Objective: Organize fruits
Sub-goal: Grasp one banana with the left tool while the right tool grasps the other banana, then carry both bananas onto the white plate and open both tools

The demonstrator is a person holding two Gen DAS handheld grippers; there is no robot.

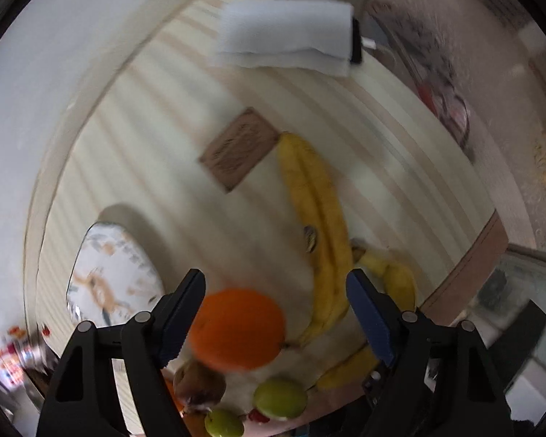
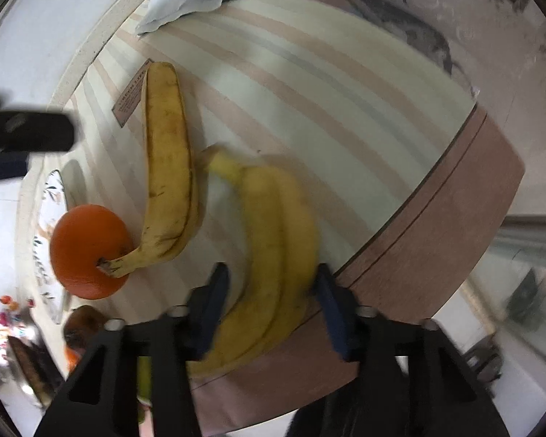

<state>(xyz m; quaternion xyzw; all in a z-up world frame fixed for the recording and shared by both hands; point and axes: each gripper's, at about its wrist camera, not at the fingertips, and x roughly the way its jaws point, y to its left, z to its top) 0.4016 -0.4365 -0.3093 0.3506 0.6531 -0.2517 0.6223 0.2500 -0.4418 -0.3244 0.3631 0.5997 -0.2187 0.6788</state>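
In the left wrist view my left gripper (image 1: 275, 289) is open above an orange (image 1: 238, 327), which lies between and below its fingers. A long pair of bananas (image 1: 316, 218) lies to the right, and a second banana pair (image 1: 400, 284) beyond it. Two green fruits (image 1: 280, 398) and a brown fruit (image 1: 200, 384) lie below. In the right wrist view my right gripper (image 2: 273, 284) is open around a blurred yellow banana pair (image 2: 273, 247) at the table's edge; contact is unclear. The spotted bananas (image 2: 167, 167) and the orange (image 2: 89, 251) lie to its left.
A patterned plate (image 1: 109, 276) sits at the left on the striped tablecloth (image 1: 364, 116). A brown coaster (image 1: 238, 149), a folded white cloth (image 1: 284, 36) and a phone (image 1: 356, 40) lie farther off. The table's brown edge (image 2: 436, 225) is at the right.
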